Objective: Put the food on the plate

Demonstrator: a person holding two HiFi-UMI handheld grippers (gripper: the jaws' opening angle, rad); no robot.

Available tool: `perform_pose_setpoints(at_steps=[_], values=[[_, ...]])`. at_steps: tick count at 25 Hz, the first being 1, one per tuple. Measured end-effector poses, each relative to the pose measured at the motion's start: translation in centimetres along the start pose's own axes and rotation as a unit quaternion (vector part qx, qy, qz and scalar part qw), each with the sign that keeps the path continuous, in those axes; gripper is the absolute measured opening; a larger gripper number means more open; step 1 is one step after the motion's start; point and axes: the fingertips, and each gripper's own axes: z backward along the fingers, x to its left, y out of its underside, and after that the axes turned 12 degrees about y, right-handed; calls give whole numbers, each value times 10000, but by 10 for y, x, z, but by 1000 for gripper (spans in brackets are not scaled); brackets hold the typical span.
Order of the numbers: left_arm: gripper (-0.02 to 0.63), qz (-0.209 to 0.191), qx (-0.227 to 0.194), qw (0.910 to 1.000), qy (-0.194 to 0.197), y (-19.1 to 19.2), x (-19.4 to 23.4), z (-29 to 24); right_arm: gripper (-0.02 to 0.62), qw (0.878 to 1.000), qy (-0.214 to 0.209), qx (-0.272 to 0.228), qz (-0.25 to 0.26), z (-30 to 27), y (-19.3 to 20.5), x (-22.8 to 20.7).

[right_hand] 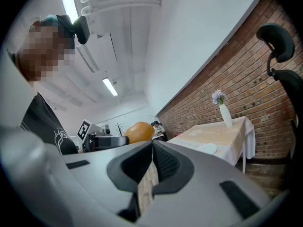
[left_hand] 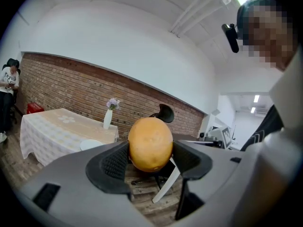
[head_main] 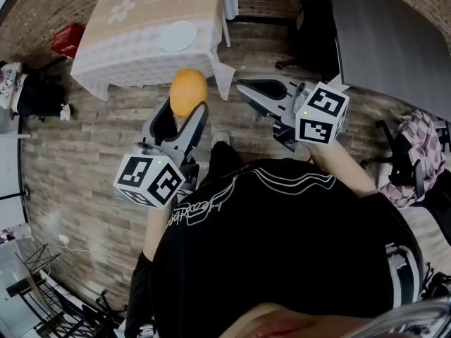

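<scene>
My left gripper (head_main: 184,108) is shut on an orange round fruit (head_main: 188,92), held in the air over the wooden floor, short of the table. In the left gripper view the orange (left_hand: 150,144) fills the gap between the black pads. A white plate (head_main: 177,36) lies on the table with the pale cloth (head_main: 134,27); the plate (left_hand: 90,144) shows small ahead of the left jaws. My right gripper (head_main: 248,88) is shut with nothing in it; its pads meet (right_hand: 152,161). From the right gripper view the orange (right_hand: 138,131) and the plate (right_hand: 207,148) are both visible.
A white vase with flowers (left_hand: 108,116) stands at the table's far edge. A dark office chair (left_hand: 162,113) and a dark table (head_main: 394,41) lie to the right. A person sits at the far left (left_hand: 6,86) by the brick wall. A red box (head_main: 67,39) sits on the floor.
</scene>
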Motion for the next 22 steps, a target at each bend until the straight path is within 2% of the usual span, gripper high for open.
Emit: perform_pose_setpoints(at_steps=[9,16,22], values=[[287,218,241,9993,208,-25,86,-28,-3,9990,374,136,-207,-74,-14,-46],[287,189,369,9982,427,-54,158,-48,-3,9968,711,153,-343,-137,-27,-73],[287,94,513,9968,601,-69,207,-71,-3,9932,1079,57,-429,-168,-38,-100]])
